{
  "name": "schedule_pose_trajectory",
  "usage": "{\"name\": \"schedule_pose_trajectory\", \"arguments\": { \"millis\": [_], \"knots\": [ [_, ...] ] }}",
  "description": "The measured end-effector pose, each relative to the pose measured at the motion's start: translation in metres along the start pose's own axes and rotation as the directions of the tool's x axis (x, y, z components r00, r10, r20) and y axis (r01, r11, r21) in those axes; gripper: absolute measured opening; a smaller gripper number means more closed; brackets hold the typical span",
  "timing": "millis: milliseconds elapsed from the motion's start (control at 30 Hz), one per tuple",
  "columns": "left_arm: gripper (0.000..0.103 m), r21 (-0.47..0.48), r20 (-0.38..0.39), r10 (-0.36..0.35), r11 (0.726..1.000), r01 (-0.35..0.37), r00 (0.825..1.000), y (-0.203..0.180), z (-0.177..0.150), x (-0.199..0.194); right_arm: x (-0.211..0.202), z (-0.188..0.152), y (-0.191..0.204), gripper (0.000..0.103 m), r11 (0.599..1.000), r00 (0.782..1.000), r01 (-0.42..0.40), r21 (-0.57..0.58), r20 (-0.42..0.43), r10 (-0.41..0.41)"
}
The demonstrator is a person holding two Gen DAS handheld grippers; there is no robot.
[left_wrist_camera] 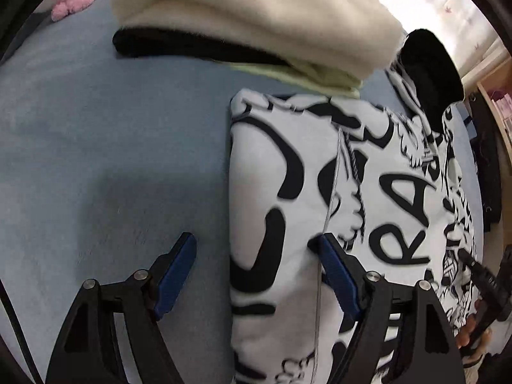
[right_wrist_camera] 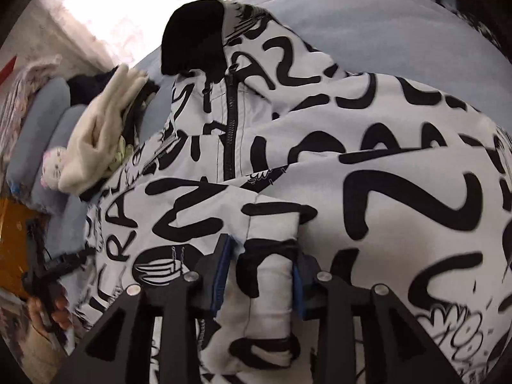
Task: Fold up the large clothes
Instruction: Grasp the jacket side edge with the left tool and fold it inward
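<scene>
On a blue bed, the right gripper pinches a padded fold of the black-and-white jacket to carry it over, while the left gripper, jaws spread, straddles its edge at 12 o'clock, gripping nothing.

Daylight from a window ahead of the left gripper is overexposed, almost white. Both views bend strongly at their dark edges. The printed jacket looks slightly blurred; a soft shadow lies beside it.
</scene>
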State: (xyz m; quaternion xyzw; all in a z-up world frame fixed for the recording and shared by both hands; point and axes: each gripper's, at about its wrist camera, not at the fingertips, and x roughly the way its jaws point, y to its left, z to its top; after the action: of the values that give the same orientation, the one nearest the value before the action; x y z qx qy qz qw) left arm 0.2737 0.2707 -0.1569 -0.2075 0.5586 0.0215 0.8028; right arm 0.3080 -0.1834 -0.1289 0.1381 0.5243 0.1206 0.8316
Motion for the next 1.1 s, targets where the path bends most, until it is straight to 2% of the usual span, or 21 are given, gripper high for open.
{"name": "schedule_pose_trajectory", "arguments": {
  "millis": [33,67,133,200,233,300,367,400,467,600,667,800,867,967,1033,1100],
  "knots": [
    [0.031,0.021,0.03,-0.008,1.0,0.008,1.0,-0.004,0.001,-0.003,-0.001,0.0,0.004,0.018,1.0,1.0,0.014,-0.023,0.013,-0.013],
    [0.015,0.044,0.048,-0.009,0.999,0.007,0.999,-0.01,0.002,-0.005,-0.005,0.0,0.009,0.016,0.998,0.999,0.032,-0.049,0.039,-0.03],
    [0.015,0.065,0.097,0.038,0.997,-0.044,0.995,-0.017,0.001,-0.009,-0.021,0.0,0.021,0.015,0.993,0.99,0.059,-0.105,0.136,-0.044],
    [0.015,0.096,0.135,0.07,0.992,-0.083,0.988,-0.023,-0.004,-0.006,-0.024,0.004,0.024,0.014,0.991,0.981,0.072,-0.11,0.187,-0.05],
    [0.015,0.103,0.143,0.081,0.99,-0.097,0.986,-0.024,-0.006,-0.003,-0.02,0.005,0.022,0.015,0.991,0.982,0.083,-0.101,0.178,-0.064],
    [0.018,0.103,0.166,0.097,0.988,-0.115,0.981,-0.025,-0.008,-0.001,0.0,0.008,0.017,0.017,0.99,0.99,0.113,-0.085,0.097,-0.105],
    [0.029,0.094,0.184,0.127,0.985,-0.146,0.975,-0.028,-0.009,-0.005,0.005,0.006,0.012,0.02,0.992,0.993,0.111,-0.061,0.056,-0.108],
    [0.033,0.089,0.196,0.161,0.979,-0.181,0.967,-0.03,-0.011,-0.01,0.001,0.005,0.01,0.023,0.993,0.993,0.106,-0.049,0.057,-0.103],
    [0.042,0.1,0.209,0.185,0.973,-0.209,0.96,-0.032,-0.015,-0.021,-0.014,0.003,0.01,0.028,0.992,0.99,0.121,-0.033,0.07,-0.119],
    [0.046,0.075,0.275,0.197,0.971,-0.225,0.941,-0.029,-0.03,-0.056,-0.051,-0.011,0.016,0.029,0.984,0.974,0.177,-0.036,0.154,-0.169],
    [0.046,0.058,0.297,0.175,0.978,-0.201,0.939,-0.028,-0.04,-0.072,-0.064,-0.019,0.022,0.029,0.985,0.971,0.169,-0.035,0.177,-0.16],
    [0.043,0.062,0.284,0.075,0.993,-0.097,0.956,-0.043,-0.069,-0.087,-0.069,-0.04,0.057,0.029,0.994,0.986,0.061,-0.085,0.162,-0.047],
    [0.029,0.099,0.253,0.031,0.993,-0.058,0.967,-0.065,-0.086,-0.081,-0.062,-0.05,0.084,0.029,0.991,0.991,0.025,-0.135,0.135,-0.007],
    [0.028,0.14,0.226,-0.016,0.99,-0.016,0.974,-0.09,-0.114,-0.073,-0.047,-0.069,0.127,0.029,0.976,0.994,-0.059,-0.212,0.075,0.076],
    [0.028,0.155,0.215,-0.011,0.988,-0.023,0.977,-0.103,-0.125,-0.062,-0.036,-0.077,0.146,0.029,0.966,0.995,-0.075,-0.247,0.053,0.09],
    [0.028,0.152,0.206,0.065,0.984,-0.098,0.976,-0.108,-0.134,-0.048,-0.02,-0.083,0.157,0.029,0.962,0.998,-0.048,-0.27,0.029,0.058]
  ]
}}
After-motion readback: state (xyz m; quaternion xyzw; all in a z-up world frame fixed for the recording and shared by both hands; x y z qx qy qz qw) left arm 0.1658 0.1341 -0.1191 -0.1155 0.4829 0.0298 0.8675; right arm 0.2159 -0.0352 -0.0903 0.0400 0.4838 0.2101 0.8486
